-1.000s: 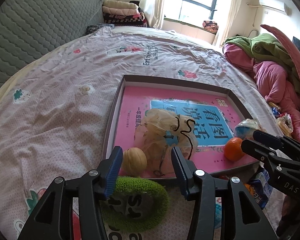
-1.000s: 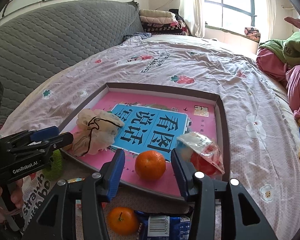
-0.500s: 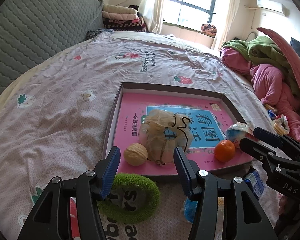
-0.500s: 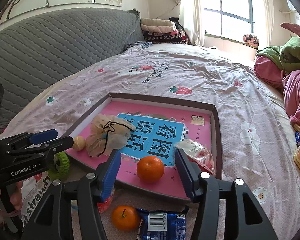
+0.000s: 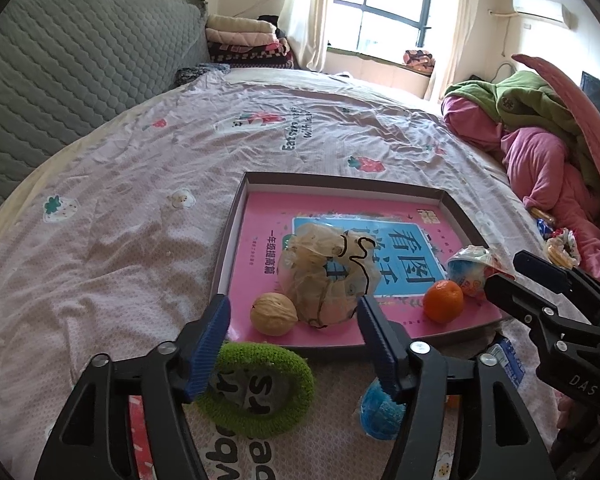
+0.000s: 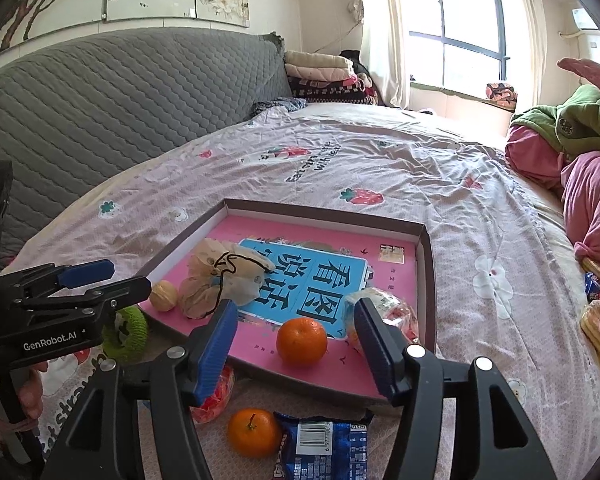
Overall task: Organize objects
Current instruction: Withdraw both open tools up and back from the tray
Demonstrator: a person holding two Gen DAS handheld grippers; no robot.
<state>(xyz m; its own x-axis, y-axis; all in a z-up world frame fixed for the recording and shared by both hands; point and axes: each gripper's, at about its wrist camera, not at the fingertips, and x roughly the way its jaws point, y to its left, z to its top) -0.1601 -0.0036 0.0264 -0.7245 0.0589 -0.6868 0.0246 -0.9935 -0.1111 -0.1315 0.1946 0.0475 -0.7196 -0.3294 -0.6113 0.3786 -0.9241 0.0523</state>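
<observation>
A shallow box [image 5: 342,182] [image 6: 427,256] with a pink book inside lies on the bed. In it are a walnut [image 5: 273,314] [image 6: 163,290], a mesh pouch [image 5: 324,276] [image 6: 220,276], an orange [image 5: 443,301] [image 6: 301,342] and a wrapped snack [image 5: 469,266] [image 6: 384,308]. In front of the box lie a green ring [image 5: 260,388] [image 6: 126,332], a second orange [image 6: 253,432], a blue packet [image 6: 324,446] and a blue candy [image 5: 380,416]. My left gripper [image 5: 294,340] [image 6: 100,276] is open and empty above the ring. My right gripper [image 6: 296,344] [image 5: 508,272] is open and empty.
A grey padded headboard [image 6: 100,92] is at the left. Pink and green bedding [image 5: 540,136] is piled at the right, with snack wrappers [image 6: 598,320] beside it. Folded blankets [image 5: 244,40] are stacked by the window. A red wrapper [image 6: 216,396] lies by the box front.
Both grippers have pulled back and up from the box, so more of the bed and the items in front of the box show. Both stay open.
</observation>
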